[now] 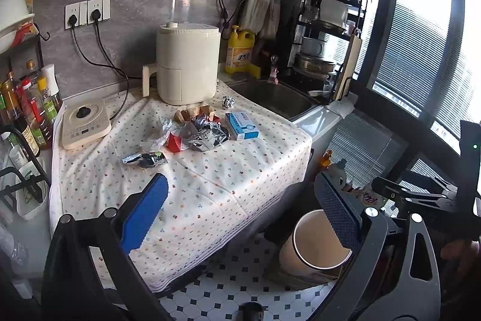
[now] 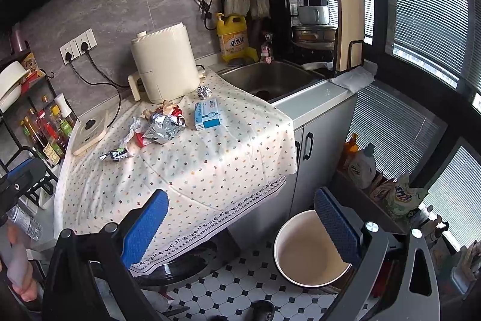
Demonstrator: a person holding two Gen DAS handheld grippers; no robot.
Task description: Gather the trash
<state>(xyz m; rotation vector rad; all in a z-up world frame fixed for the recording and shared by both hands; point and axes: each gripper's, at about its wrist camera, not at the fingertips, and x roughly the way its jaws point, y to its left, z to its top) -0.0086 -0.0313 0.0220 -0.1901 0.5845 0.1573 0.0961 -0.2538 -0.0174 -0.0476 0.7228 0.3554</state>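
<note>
Holding: nothing; you have both tools spread wide with only air between the blue pads.
Left gripper (image 1: 240, 218): its fingers stand far apart, the left pad (image 1: 144, 212) over the near edge of the dotted tablecloth (image 1: 210, 176), the right pad over the bin.
Right gripper (image 2: 240, 230): likewise spread wide and empty, with its left pad (image 2: 144, 227) over the hanging cloth hem and its right pad across the bin's rim.
Bin (image 2: 309, 254): a round white pail on the tiled floor (image 2: 228, 285), below and just right of your right tool's centre; its inside looks bare.
Nearest trash: a small dark crumpled wrapper (image 1: 144, 161) lies alone on the cloth, ahead and left of your left tool.
Main trash pile (image 1: 192, 131): beyond that wrapper you see crinkled silver foil packets, clear plastic, a red carton and brown paper cups heaped together.
Blue-and-white box (image 1: 242, 125): flat on the cloth, just right of the pile.
Foil ball (image 1: 227, 102): farther on, apart from the box, near the sink's edge.
Air fryer (image 1: 186, 62): cream, upright, behind the pile.
Induction hob (image 1: 84, 122): ahead and far left of you, beside the bottles.
Sink (image 2: 270, 77): steel, ahead to the right, past the cloth.
Detergent bottle (image 2: 233, 35): yellow, at the wall behind the sink.
</note>
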